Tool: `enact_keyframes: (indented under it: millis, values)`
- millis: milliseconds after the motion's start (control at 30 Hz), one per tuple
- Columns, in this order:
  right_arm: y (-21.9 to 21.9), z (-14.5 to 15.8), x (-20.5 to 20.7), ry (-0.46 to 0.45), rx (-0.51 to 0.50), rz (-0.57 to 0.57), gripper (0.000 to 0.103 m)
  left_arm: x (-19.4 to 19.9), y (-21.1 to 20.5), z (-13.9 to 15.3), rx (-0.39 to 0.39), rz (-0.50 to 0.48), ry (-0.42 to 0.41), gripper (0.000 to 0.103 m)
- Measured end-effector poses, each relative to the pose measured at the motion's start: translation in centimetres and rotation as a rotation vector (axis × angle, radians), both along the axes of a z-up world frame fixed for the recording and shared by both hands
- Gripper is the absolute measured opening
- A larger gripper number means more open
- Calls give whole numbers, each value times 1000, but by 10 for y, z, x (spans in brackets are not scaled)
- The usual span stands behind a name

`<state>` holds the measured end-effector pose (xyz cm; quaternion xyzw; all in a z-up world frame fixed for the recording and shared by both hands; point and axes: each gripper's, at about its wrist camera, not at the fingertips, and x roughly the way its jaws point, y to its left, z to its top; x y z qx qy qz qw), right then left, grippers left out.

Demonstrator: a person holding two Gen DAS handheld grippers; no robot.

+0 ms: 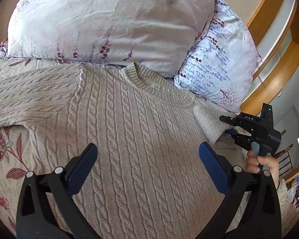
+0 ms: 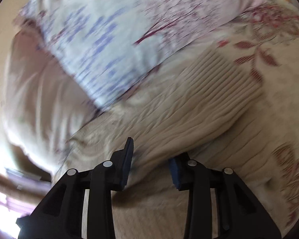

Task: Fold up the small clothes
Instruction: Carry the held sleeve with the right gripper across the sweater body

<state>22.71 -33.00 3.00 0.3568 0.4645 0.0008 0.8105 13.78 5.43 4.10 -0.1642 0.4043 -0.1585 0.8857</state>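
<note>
On the bedspread (image 1: 2,159) a beige sweater (image 1: 133,131) lies flat below two pillows (image 1: 109,23). Above its body the left gripper (image 1: 147,165) hangs spread wide. At its right sleeve (image 2: 189,103), the right gripper (image 2: 149,159) pinches the knit.

We read only one marking: the pale letters "DAS" on the black body of the right gripper (image 1: 232,128), seen from the left wrist. Nothing else carries writing we can make out.
</note>
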Motion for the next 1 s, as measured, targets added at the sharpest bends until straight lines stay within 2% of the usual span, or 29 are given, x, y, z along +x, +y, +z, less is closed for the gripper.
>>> enact_keyframes:
  millis: [33, 67, 167, 233, 300, 333, 367, 400, 433, 500, 533, 633, 700, 767, 900, 1000]
  values:
    - [1, 3, 2, -5, -31, -6, 17, 0, 3, 1, -5, 7, -2, 101]
    - [8, 12, 8, -30, -110, 7, 14, 0, 6, 2, -11, 13, -4, 101]
    - [47, 45, 14, -153, -255, 104, 10, -1, 13, 5, -32, 33, -14, 101]
    - [77, 61, 13, -226, -270, 200, 10, -1, 18, 7, -55, 45, -19, 101]
    - [120, 70, 11, -282, -256, 346, 10, 1, 22, 7, -85, 49, -15, 101]
    - [139, 69, 11, -281, -240, 422, 13, 1, 23, 7, -106, 48, -9, 101]
    - [161, 65, 9, -260, -213, 517, 29, 2, 24, 6, -120, 47, -2, 101]
    - [176, 61, 8, -241, -194, 578, 41, 3, 24, 4, -130, 47, 7, 101]
    - [185, 58, 4, -231, -177, 620, 59, 4, 25, 2, -143, 46, 19, 101]
    - [185, 56, -10, -250, -154, 641, 63, 7, 25, -1, -158, 43, 34, 98]
    - [180, 55, -14, -248, -145, 635, 63, 9, 25, -2, -163, 39, 43, 96]
    - [135, 46, -24, -199, -11, 546, 62, 19, 22, -7, -171, 33, 62, 91]
    - [84, 29, -35, -130, 127, 406, 60, 27, 21, -11, -174, 37, 86, 87]
    - [51, 11, -44, -74, 221, 283, 54, 39, 21, -17, -191, 48, 128, 79]
    - [-12, -21, -67, -2, 321, 26, 47, 56, 23, -30, -222, 83, 203, 69]
    - [-37, -27, -72, -16, 354, -76, 43, 64, 23, -38, -231, 111, 243, 60]
